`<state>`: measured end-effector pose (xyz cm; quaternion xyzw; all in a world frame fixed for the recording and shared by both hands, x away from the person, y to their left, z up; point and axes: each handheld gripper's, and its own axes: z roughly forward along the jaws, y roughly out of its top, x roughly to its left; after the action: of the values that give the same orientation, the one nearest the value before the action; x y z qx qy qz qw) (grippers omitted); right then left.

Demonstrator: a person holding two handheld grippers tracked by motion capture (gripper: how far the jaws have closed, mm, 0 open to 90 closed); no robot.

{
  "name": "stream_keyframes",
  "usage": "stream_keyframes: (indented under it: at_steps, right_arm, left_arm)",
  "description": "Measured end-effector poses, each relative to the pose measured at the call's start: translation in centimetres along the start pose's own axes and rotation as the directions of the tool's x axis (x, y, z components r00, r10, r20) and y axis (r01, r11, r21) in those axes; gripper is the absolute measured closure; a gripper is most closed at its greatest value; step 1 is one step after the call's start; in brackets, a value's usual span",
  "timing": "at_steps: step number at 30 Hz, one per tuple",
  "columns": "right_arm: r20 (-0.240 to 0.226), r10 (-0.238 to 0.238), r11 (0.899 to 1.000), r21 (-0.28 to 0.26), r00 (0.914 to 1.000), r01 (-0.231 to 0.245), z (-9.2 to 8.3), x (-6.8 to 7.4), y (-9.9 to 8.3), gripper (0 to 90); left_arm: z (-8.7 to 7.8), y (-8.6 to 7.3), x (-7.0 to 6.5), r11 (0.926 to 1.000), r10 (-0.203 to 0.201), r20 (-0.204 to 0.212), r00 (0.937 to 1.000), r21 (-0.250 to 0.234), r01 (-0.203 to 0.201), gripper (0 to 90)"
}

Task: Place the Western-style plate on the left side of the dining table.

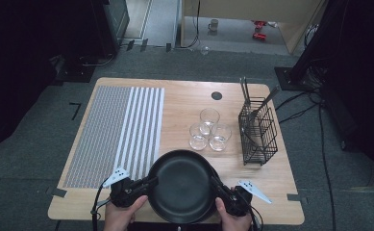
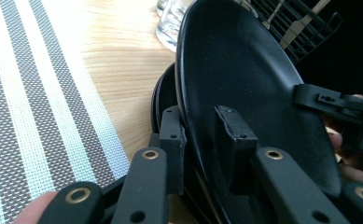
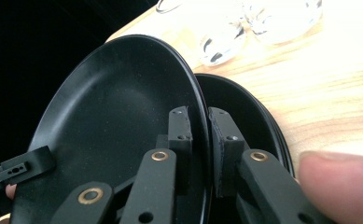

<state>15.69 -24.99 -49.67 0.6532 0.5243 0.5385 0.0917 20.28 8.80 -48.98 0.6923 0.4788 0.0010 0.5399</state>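
A black plate (image 1: 182,185) sits between my two grippers at the table's near edge, lifted and tilted above a second black plate (image 2: 163,98) (image 3: 244,107) that lies on the wood. My left gripper (image 1: 151,183) is shut on the upper plate's left rim. In the left gripper view, one pad is inside the plate (image 2: 244,84) and one is under it, with the gripper (image 2: 202,135) clamping the rim. My right gripper (image 1: 216,185) is shut on the opposite rim, and the right gripper view shows its pads (image 3: 200,135) pinching the plate's edge (image 3: 118,107).
Three empty glasses (image 1: 208,130) stand just behind the plates. A black wire basket (image 1: 257,130) with cutlery stands at the right. A striped grey and white placemat (image 1: 117,134) covers the table's left part. The table's front edge lies right below my hands.
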Motion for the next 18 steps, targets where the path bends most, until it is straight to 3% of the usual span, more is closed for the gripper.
stream_keyframes:
  at_steps: [6, 18]
  right_arm:
    - [-0.02, 0.009, 1.0, 0.005, 0.9998, -0.009, 0.2, 0.3, 0.4, 80.4]
    - [-0.037, 0.008, 1.0, 0.028, 0.9993, -0.007, 1.3, 1.5, 1.0, 80.0]
  left_arm:
    - [-0.5, 0.4, 0.2, 0.9998, -0.012, 0.012, 0.9999, -0.017, 0.012, 77.4]
    - [-1.6, 1.5, 0.9, 0.999, 0.0, 0.0, 1.0, -0.045, 0.0, 78.3]
